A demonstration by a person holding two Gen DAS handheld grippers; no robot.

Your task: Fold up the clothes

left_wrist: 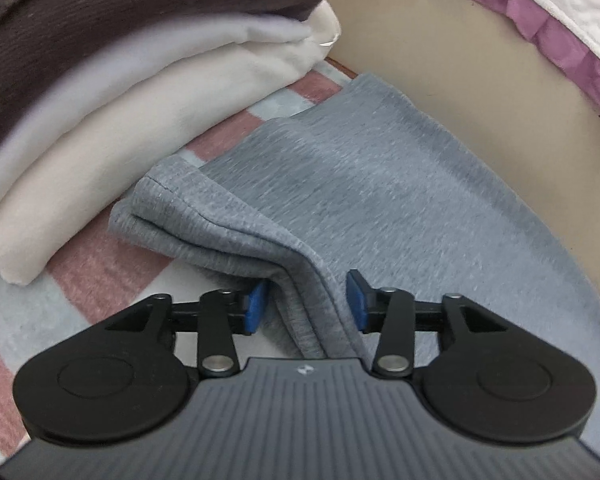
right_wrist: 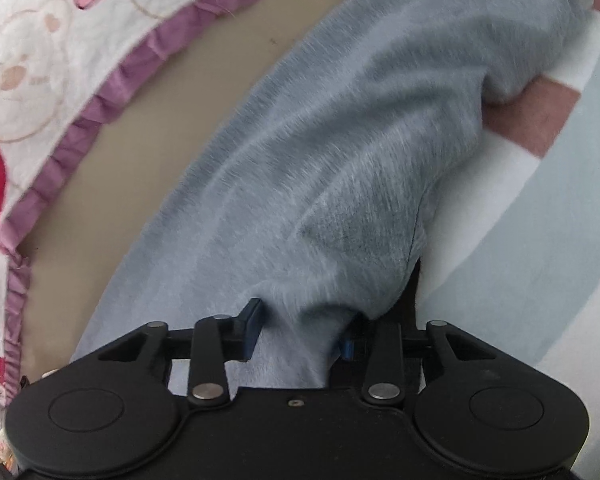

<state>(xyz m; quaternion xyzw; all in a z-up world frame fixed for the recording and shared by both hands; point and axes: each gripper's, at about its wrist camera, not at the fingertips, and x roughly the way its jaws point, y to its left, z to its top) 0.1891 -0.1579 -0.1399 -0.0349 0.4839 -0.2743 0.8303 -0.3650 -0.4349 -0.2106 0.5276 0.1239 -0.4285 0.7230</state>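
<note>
Left wrist view: left gripper (left_wrist: 306, 302) spread, blue pads clear of the folded grey knit garment (left_wrist: 340, 184) whose edge runs between them at frame centre, on a pink-and-pale striped blanket (left_wrist: 100, 268) beside a stack of cream and brown folded clothes (left_wrist: 100, 120) at upper left. Right wrist view: right gripper (right_wrist: 300, 330) spread too, grey cloth bunched between the pads, contact unclear. Best to back both straight out, not snagging the fold.

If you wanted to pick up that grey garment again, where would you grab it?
I'd pinch the grey garment at its layered folded edge, coming in low from the near side. There the layers stack into one firm ridge facing the left tongs, so one pinch likely catches them all; the flat middle offers nothing to grip.
</note>
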